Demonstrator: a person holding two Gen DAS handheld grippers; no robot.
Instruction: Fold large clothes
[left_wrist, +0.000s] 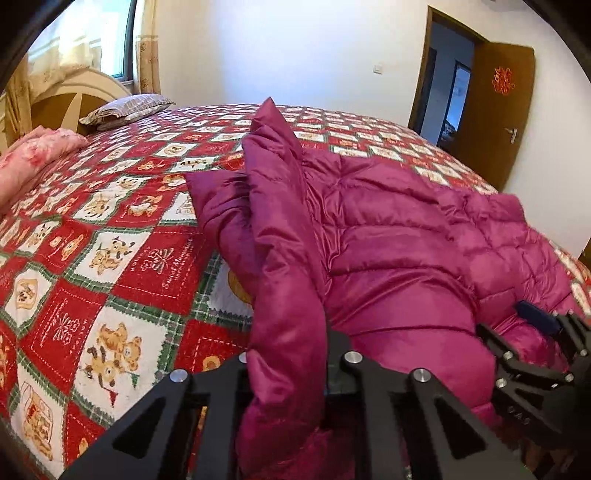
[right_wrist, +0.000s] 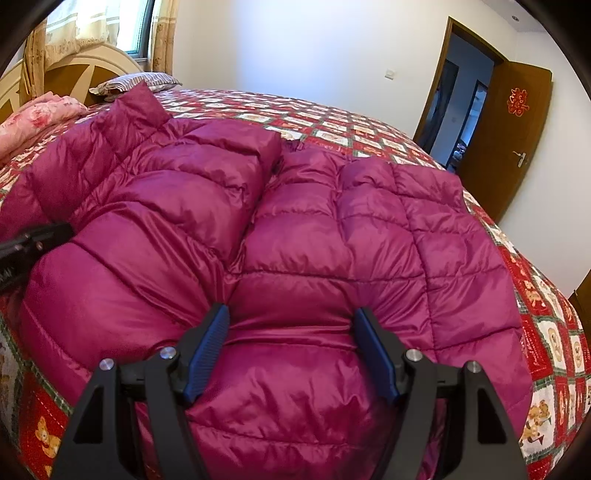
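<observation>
Lying apparently alone: one jacket (right_wrist: 295, 229), two claws (right_wrist: 291, 347).

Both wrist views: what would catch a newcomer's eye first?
A puffy magenta jacket spreads across the near side of the bed, over a red patchwork bedspread printed with teddy bears. The left hand-held gripper is shut on a fold of the jacket, while the right hand-held gripper squeezes a thick bulge of its near edge between blue pads. At the back right, a brown door stands open.
</observation>
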